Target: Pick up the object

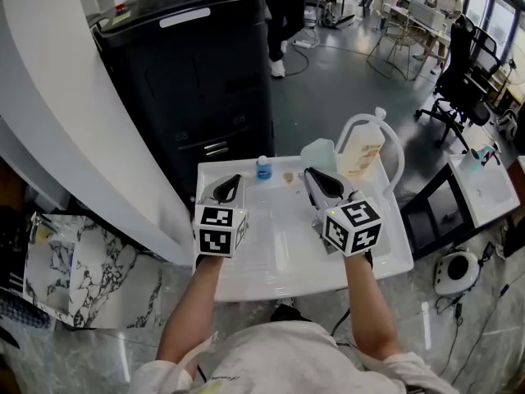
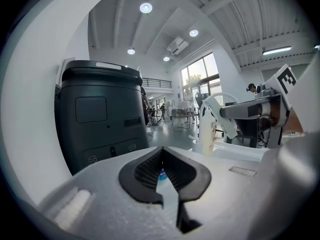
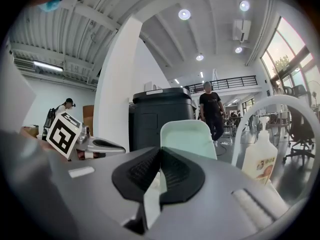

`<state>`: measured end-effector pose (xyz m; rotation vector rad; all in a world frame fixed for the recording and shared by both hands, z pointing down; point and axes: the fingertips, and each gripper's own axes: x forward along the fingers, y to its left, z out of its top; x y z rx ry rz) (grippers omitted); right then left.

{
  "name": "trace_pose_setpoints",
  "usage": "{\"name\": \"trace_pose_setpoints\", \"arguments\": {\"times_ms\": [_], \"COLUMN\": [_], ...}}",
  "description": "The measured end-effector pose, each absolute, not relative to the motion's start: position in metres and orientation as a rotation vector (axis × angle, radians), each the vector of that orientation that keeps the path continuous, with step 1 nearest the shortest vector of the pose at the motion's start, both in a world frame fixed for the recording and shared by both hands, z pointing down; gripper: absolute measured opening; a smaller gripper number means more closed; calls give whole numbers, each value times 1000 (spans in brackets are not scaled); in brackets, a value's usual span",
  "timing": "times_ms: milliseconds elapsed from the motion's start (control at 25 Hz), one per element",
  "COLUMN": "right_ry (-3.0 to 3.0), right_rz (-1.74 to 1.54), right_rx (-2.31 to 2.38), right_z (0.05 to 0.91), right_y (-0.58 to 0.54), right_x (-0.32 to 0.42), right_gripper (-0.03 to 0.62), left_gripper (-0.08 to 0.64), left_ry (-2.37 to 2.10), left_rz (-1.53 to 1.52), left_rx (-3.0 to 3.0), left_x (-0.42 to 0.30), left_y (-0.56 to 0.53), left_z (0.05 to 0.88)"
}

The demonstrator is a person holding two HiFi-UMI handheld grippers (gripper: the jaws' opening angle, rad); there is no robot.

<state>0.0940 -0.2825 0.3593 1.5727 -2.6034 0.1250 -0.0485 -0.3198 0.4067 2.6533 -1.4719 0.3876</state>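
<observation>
On glossy white desk (image 1: 271,257), along far edge: small blue-capped bottle (image 1: 263,168) at 12 o'clock, mint-green container (image 1: 318,154) at 1, pump bottle (image 1: 361,150) inside a white hoop (image 1: 367,116) at 2. Over the desk: left gripper (image 1: 236,179) at 10, right gripper (image 1: 310,172) at 1, just short of the container. Both pairs of jaws pressed together, nothing between. Beyond desk at 11: tall black cabinet (image 1: 193,64). Polished grey floor (image 1: 328,80); office chair (image 1: 459,80) at 2; white pillar (image 1: 82,121) at 9.
</observation>
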Motion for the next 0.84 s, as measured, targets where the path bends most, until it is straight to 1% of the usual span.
{"name": "trace_pose_setpoints", "arguments": {"times_ms": [840], "right_ry": [-2620], "right_rz": [142], "right_rx": [1585], "right_z": [357], "right_y": [-279], "right_x": [100], "right_gripper": [9], "left_gripper": [-2], "left_ry": [-1459], "left_rz": [393], "left_rx": [2657], "left_x": [-40], "left_y": [-318], "left_z": [407]}}
